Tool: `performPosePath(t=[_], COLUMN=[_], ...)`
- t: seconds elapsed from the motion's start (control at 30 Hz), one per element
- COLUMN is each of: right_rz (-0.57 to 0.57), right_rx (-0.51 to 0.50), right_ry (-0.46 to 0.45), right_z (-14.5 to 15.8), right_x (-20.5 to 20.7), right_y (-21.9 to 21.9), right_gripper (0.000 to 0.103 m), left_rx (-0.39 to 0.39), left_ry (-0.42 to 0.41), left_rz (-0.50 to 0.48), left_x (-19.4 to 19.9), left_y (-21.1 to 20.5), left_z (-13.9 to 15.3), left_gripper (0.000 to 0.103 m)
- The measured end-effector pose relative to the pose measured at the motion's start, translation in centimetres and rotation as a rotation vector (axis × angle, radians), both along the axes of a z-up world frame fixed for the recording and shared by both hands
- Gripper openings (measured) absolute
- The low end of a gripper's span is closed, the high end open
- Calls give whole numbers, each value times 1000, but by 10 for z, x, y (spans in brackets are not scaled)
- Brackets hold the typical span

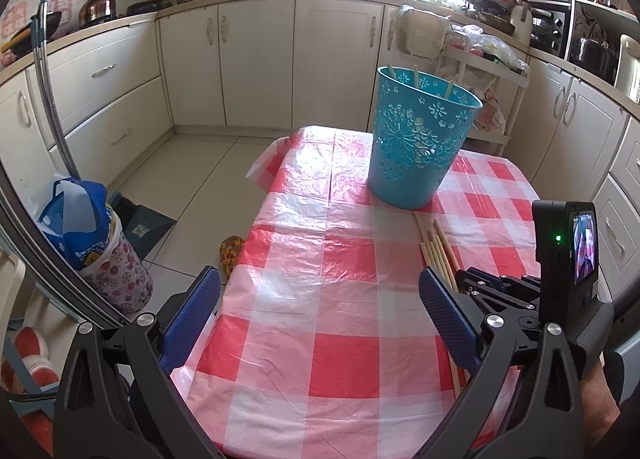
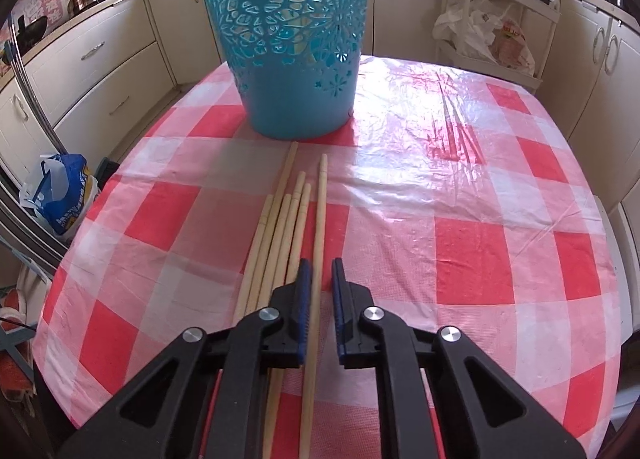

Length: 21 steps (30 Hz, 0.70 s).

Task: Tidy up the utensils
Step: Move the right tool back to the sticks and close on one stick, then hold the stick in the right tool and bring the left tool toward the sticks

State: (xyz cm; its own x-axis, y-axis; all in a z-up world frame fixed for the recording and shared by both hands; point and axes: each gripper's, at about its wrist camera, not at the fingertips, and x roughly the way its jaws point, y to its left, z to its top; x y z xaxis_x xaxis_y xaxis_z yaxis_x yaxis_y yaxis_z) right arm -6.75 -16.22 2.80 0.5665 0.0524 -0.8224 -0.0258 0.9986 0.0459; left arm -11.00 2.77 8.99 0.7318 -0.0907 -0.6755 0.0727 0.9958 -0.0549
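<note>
1. On the checked bench [image 2: 472, 255], near the blue basket [image 2: 292, 59], lie six chopsticks [image 2: 280, 227] side by side, pointing toward it.
2. More chopsticks [image 1: 416, 77] stand inside the basket [image 1: 416, 143].
3. Right gripper [image 2: 319, 271] straddles the rightmost chopstick [image 2: 320, 219], fingers [image 2: 304, 291] narrowly parted, not pinching.
4. Left gripper [image 1: 320, 303] hovers at the bench's near left edge, fingers [image 1: 448, 323] spread wide, empty.

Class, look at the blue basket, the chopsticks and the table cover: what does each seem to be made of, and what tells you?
Blue basket: likely moulded plastic, smooth, with cut-out flower holes.
Chopsticks: probably bamboo or wood, pale, matte, unpainted.
Table cover: apparently thin plastic sheet, glossy and wrinkled, with glare on its red-and-white checks.
</note>
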Motion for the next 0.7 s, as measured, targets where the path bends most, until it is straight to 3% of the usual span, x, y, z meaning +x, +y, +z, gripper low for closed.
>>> performPosePath(t=[0.2, 0.37, 0.53, 0.7], right_rz=[-59, -130, -146, -146], right_rx=[15, 106, 177, 216], right_ry=[3, -11, -9, -12], right_z=[1, 1, 1, -1], right_x=[-15, -39, -45, -47], right_y=[-21, -45, -54, -60], right_gripper=[6, 6, 6, 6], left_rx=[34, 75, 57, 101], left_ry=[17, 99, 173, 209], left_rz=[-62, -154, -161, -162], left_x=[10, 37, 55, 61], left_y=[-24, -62, -81, -93], left_z=[-9, -37, -58, -75], left_gripper=[95, 95, 95, 95])
